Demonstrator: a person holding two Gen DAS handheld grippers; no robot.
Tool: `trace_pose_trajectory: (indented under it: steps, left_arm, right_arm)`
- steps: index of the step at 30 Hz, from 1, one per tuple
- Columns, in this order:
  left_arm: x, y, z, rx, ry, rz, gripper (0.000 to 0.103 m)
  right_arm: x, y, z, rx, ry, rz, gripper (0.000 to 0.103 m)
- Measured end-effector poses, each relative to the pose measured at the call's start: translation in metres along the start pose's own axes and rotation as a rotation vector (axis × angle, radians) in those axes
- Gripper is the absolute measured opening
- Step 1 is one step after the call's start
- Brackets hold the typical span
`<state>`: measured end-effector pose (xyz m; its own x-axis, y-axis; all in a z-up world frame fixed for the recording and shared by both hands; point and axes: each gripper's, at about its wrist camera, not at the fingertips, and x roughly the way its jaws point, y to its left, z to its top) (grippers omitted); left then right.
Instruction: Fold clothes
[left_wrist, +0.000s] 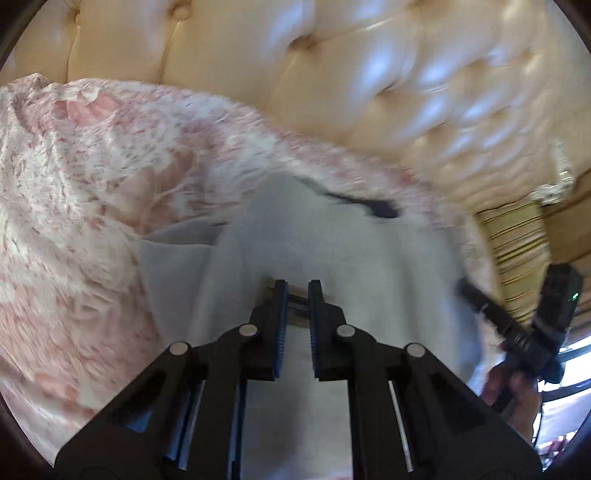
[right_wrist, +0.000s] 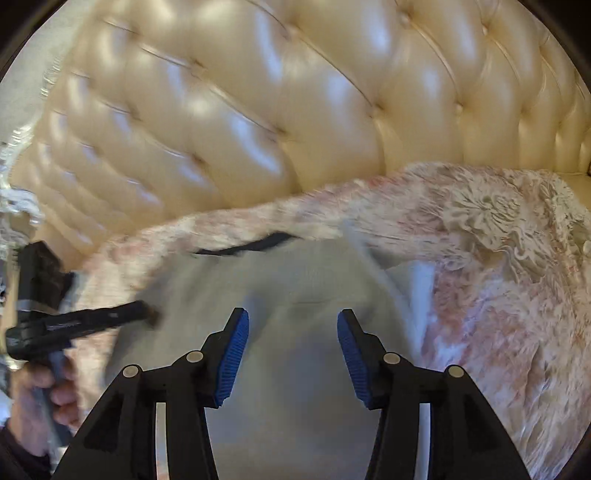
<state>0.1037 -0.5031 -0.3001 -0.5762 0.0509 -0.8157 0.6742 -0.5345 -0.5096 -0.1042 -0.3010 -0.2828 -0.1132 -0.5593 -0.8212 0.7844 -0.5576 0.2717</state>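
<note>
Garment (left_wrist: 332, 243), pale grey with a dark neckline trim (left_wrist: 380, 208), lies spread on the pink-and-white fleece blanket (left_wrist: 92, 184), in front of the tufted cream headboard (left_wrist: 369, 74).

Left wrist view: the left gripper (left_wrist: 297, 291) hovers over the garment's middle, jaws nearly together, no cloth visibly pinched between them. Motion blur smears the garment's right edge, where the right gripper (left_wrist: 469, 288) reaches in.

Right wrist view: the right gripper stands open above the garment, nothing between its pads (right_wrist: 236, 354). The left gripper's tip meets the garment's left edge, too blurred to read any grip.

Risk: a fast sweep could drag the loose fabric and bunch it, or snag blanket pile with it. The garment's hem is cut off below the grippers.
</note>
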Motion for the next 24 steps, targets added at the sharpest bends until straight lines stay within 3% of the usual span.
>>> trace_pose_trajectory:
  steps: [4,6,9,11,14,15,17,18,21,24]
  left_arm:
    - [-0.003,0.023,0.003,-0.031,-0.002,0.052,0.008]
    - [-0.005,0.03,0.001,-0.032,0.001,0.066,0.008]
    - [-0.024,0.031,-0.003,-0.048,-0.053,0.065,0.009]
    - [-0.044,0.034,-0.006,-0.067,-0.106,0.049,0.012]
    - [-0.074,0.051,-0.011,-0.142,-0.138,-0.048,0.026]
    - [-0.082,0.059,-0.014,-0.176,-0.142,-0.091,0.043]
    - [-0.095,0.073,-0.023,-0.238,-0.149,-0.182,0.066]
    - [-0.099,0.078,-0.027,-0.257,-0.15,-0.227,0.071]
    - [-0.094,0.092,-0.037,-0.298,-0.085,-0.321,0.074]
    - [-0.08,0.101,-0.041,-0.31,-0.023,-0.377,0.074]
  right_arm:
    - [0.01,-0.034,0.004,0.015,0.009,-0.113,0.045]
    - [0.011,-0.051,0.005,0.034,0.008,-0.154,0.053]
    - [0.002,-0.052,0.006,0.032,-0.006,-0.156,0.054]
    - [-0.018,-0.042,0.006,-0.007,-0.06,-0.192,0.056]
    - [-0.061,-0.033,0.001,-0.036,-0.141,-0.223,0.066]
    - [-0.07,-0.034,0.001,-0.031,-0.147,-0.224,0.074]
    - [-0.09,-0.037,-0.008,0.0,-0.145,-0.18,0.084]
    - [-0.096,-0.04,-0.013,0.018,-0.136,-0.147,0.084]
    - [-0.105,-0.049,-0.031,0.082,-0.08,-0.02,0.084]
    - [-0.108,-0.055,-0.046,0.124,-0.032,0.045,0.084]
